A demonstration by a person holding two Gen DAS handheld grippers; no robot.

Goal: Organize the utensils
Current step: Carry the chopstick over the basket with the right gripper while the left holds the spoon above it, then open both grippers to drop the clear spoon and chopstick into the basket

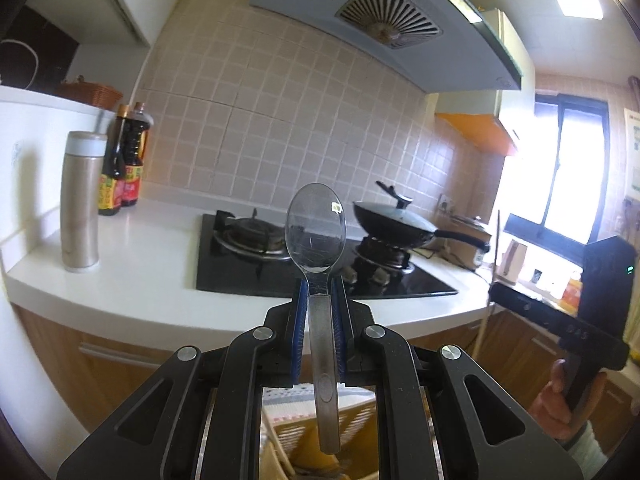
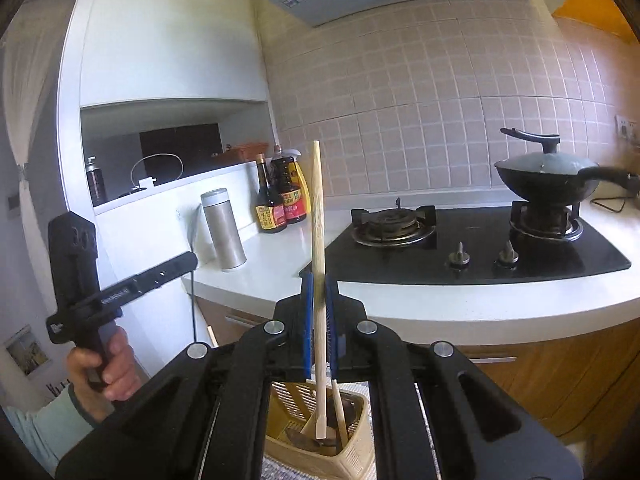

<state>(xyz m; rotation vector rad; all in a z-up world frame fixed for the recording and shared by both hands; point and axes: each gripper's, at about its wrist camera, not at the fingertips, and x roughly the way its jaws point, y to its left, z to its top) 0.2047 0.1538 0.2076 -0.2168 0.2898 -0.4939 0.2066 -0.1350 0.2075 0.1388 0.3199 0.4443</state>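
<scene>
Right wrist view: my right gripper (image 2: 319,308) is clamped tight on a wooden chopstick (image 2: 317,216), long axis upright, its lower end hanging over the tan basket (image 2: 352,440) directly beneath, where a wooden spatula (image 2: 310,426) already stands. I judge a straight drop is what's wanted. Left gripper (image 1: 322,300), nearly closed, pinches a steel spoon (image 1: 316,232) by its neck, bowl forward, handle trailing back toward me. White counter (image 2: 460,300) edge lies ahead of both; open room between counter edge and basket.
</scene>
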